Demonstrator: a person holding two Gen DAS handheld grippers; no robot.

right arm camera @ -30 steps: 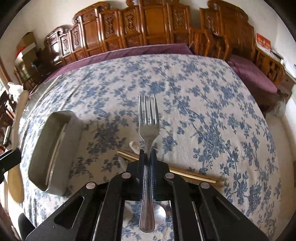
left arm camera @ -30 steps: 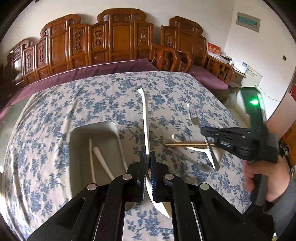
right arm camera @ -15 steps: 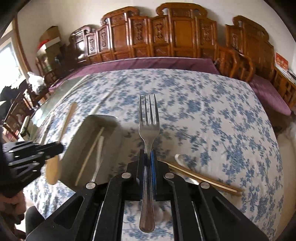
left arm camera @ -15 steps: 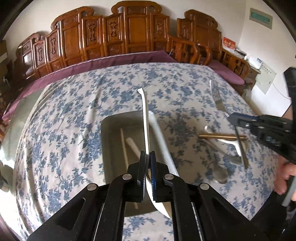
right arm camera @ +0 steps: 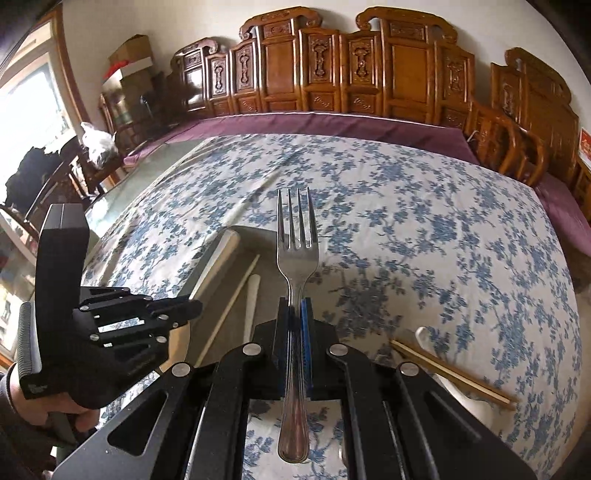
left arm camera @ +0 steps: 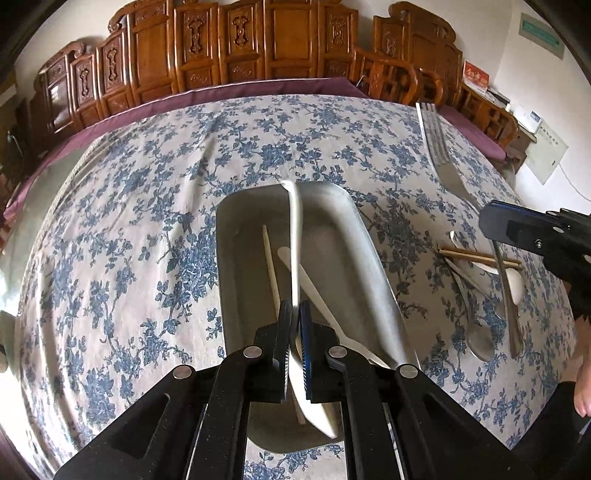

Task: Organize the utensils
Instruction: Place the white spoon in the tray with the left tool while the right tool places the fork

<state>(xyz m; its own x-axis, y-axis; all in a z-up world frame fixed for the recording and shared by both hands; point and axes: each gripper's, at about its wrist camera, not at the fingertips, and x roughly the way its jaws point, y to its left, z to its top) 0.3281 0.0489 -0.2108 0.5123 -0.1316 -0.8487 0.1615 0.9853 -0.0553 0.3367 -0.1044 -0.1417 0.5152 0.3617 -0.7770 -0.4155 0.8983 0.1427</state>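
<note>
Metal tray (left arm camera: 236, 236) has two pieces so far, your left gripper (left arm camera: 294, 332) clamps a white spoon (left arm camera: 295, 236) above it, your right gripper (right arm camera: 295, 317) pinches the fork (right arm camera: 297, 251), and chopsticks (left arm camera: 476, 255) plus spoons (left arm camera: 476, 332) are still left on the cloth.

A blue-flowered white cloth (left arm camera: 147, 229) covers the worktop, with a purple cloth (right arm camera: 332, 123) showing along its far edge. Carved wooden chairs (left arm camera: 236, 44) stand in a row against the white wall (right arm camera: 207, 22) behind it. Cardboard boxes (right arm camera: 131, 55) sit stacked in the corner near a bright window (right arm camera: 29, 107). A green sign (left arm camera: 541, 31) hangs on the side wall.
</note>
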